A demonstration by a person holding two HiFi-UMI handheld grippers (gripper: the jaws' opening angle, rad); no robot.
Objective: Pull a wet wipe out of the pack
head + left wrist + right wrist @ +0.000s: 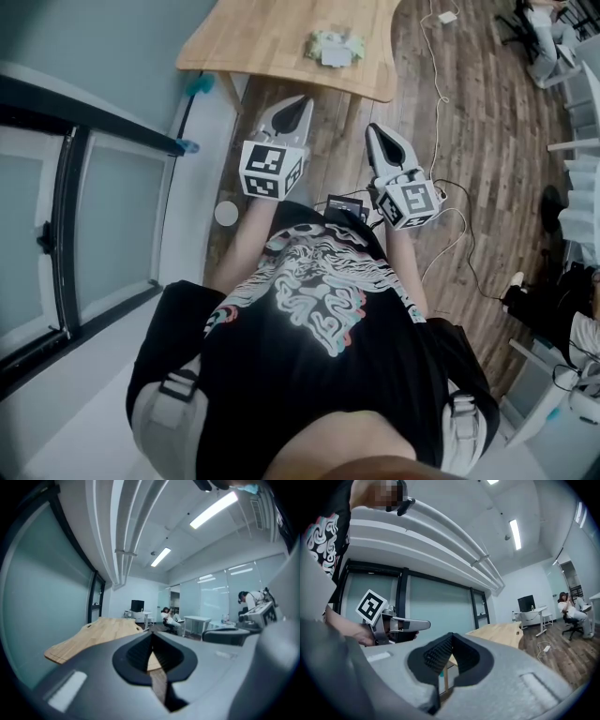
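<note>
A wood-plank floor (487,141) fills the right side of the head view, and a glass wall with dark frames (66,234) runs along the left. A pale wooden table (272,37) stands at the far end, just beside that wall.

The person stands back from the table's near edge in a black printed T-shirt (319,309), holding both claws out in front, roughly level and aimed towards the table. The left claw (291,114) reaches almost to the table's near edge and is pressed together: in the left gripper view its jaws (151,637) meet at the tip with nothing between them, and the table (93,637) lies beyond them to the left. The right claw (380,141) sits a little nearer the body. In its own view the jaws (451,638) are likewise pressed together and empty, with the left claw (419,625) off to its left and the table (501,632) farther ahead.

The pack of wet wipes (336,47) lies on the table, towards its right half and well apart from both claws, untouched.

A thin cable (439,84) trails across the floor to the right of the table, ending at a small white plug (447,17). A small white round object (226,213), too small to identify, lies on the floor near the left claw's marker cube (272,169).
</note>
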